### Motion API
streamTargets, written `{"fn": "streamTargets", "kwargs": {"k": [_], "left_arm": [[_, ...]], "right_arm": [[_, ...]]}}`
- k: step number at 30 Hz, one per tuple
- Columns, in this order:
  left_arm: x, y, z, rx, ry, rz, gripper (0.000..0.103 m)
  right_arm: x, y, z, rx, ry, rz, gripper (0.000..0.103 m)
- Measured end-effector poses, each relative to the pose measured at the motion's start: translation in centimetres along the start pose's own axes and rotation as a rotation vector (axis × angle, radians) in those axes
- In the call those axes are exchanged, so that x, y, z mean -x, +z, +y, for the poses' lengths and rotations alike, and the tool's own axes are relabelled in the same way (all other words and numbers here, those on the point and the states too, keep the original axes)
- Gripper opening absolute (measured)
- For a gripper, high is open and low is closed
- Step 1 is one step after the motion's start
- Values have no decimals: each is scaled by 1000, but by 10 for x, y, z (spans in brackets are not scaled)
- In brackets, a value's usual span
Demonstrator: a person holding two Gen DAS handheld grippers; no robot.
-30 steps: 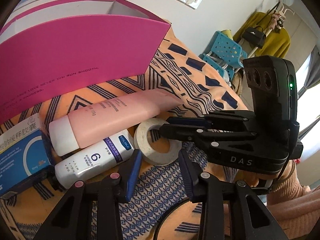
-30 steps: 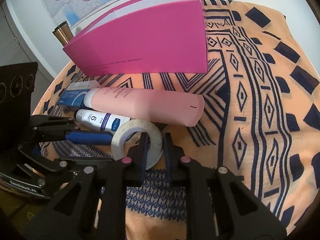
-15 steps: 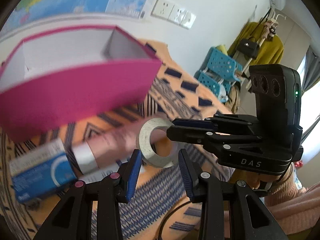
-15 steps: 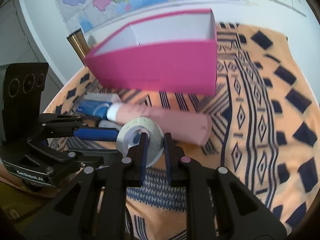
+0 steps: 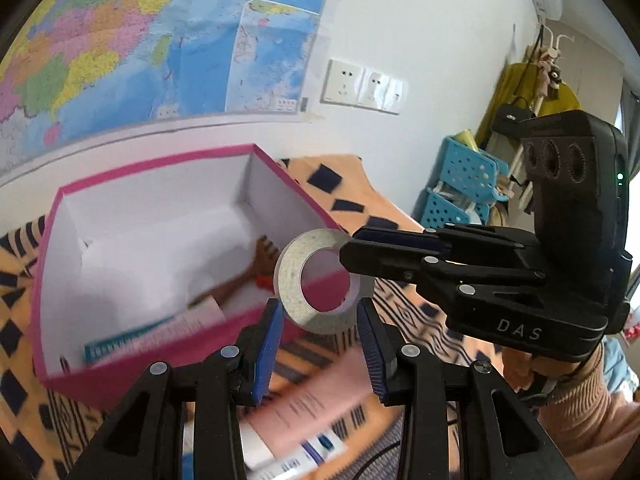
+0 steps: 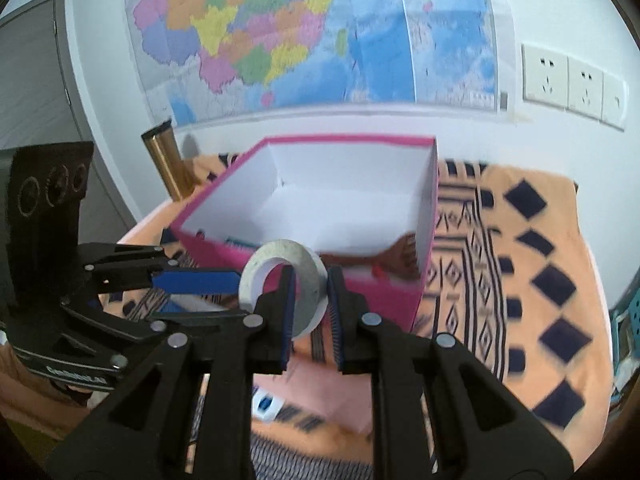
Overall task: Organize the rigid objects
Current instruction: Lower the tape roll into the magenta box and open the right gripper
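My right gripper [image 6: 311, 300] is shut on a white tape roll [image 6: 308, 276] and holds it in the air just in front of the near wall of the open pink box [image 6: 376, 292]. In the left wrist view the roll [image 5: 294, 300] hangs upright before the box [image 5: 96, 384], gripped by the right gripper [image 5: 352, 246] from the right. My left gripper [image 5: 320, 340] is open and empty, just below the roll. The box holds a brown wooden tool [image 5: 256, 264] and a flat packet [image 5: 168, 332].
On the orange patterned cloth [image 6: 520, 264] below lie a pink tube [image 5: 316, 400] and a white bottle [image 5: 304, 456]. A brass cylinder [image 6: 168, 164] stands behind the box at the left. Blue crates [image 5: 464, 184] stand to the right of the table.
The right gripper has lifted the tape roll off the cloth and carried it up toward the pink box. Both grippers have risen, so the box's inside now shows.
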State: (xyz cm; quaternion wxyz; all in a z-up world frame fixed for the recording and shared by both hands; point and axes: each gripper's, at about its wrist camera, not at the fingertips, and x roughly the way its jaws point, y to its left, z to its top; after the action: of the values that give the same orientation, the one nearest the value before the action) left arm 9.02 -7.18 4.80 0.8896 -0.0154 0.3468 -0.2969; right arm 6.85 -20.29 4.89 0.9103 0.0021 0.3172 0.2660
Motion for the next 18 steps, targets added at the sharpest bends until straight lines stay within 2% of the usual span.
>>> {"fn": "streamTargets", "kwargs": {"k": [9,18], "left_arm": [[-26,30,27,55,15,17,38],[-56,28,41,116,-2,98,38]], "right_arm": [[-32,31,-25,-38,-4,14,18],[-63,24,-45,-106,-23,99,18]]}}
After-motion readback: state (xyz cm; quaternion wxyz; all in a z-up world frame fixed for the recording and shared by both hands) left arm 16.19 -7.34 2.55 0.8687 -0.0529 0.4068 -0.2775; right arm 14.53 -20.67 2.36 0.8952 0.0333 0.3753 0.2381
